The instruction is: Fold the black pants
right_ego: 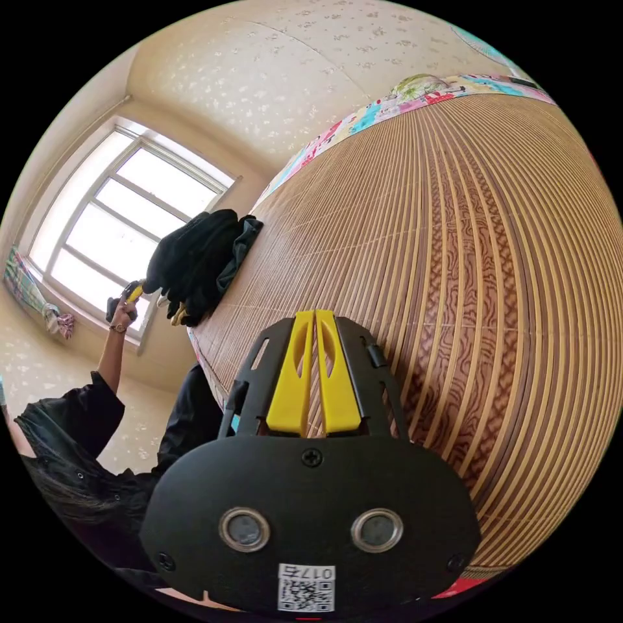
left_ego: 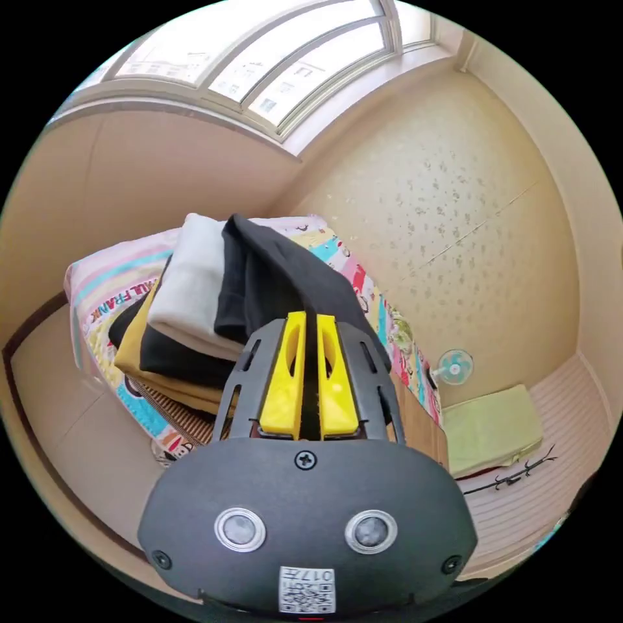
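My left gripper (left_ego: 310, 324) pinches the black pants (left_ego: 272, 279), lifting them off the clothes pile (left_ego: 175, 337). My right gripper (right_ego: 315, 321) is closed, empty. Next: spread them on the mat (right_ego: 454, 259).

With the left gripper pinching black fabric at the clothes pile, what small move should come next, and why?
Probably draw the left gripper, its yellow jaws shut on the black pants, back toward the bare brown bamboo mat. The pants are draped over the stack of folded clothes, and the shut right gripper holds nothing beside that mat.
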Motion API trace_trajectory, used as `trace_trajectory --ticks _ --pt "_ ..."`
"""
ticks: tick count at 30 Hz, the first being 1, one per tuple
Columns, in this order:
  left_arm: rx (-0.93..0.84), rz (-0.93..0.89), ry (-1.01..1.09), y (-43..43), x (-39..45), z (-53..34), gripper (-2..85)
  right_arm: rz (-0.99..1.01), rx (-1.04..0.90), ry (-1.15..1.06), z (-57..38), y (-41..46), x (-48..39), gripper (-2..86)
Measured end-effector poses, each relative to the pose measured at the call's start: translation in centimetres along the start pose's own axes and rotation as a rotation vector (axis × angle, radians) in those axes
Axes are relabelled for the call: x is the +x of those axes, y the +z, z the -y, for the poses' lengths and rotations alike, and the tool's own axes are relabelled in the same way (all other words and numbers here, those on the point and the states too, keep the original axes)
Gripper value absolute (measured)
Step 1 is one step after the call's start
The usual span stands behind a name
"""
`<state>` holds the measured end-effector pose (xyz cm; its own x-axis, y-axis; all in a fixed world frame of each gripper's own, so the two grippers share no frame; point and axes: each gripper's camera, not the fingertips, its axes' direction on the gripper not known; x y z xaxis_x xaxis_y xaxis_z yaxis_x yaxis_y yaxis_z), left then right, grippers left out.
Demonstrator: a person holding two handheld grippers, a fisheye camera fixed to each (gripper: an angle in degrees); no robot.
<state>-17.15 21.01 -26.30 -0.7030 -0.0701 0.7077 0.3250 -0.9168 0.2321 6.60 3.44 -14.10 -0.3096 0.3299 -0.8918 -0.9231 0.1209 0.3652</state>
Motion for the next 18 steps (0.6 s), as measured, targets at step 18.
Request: trace_trajectory --ticks 18 --pt "-0.670 -0.691 1.002 13.2 34.2 -42.0 0.3 -0.069 0.009 -0.041 1.3 -0.9 -1.2 0.9"
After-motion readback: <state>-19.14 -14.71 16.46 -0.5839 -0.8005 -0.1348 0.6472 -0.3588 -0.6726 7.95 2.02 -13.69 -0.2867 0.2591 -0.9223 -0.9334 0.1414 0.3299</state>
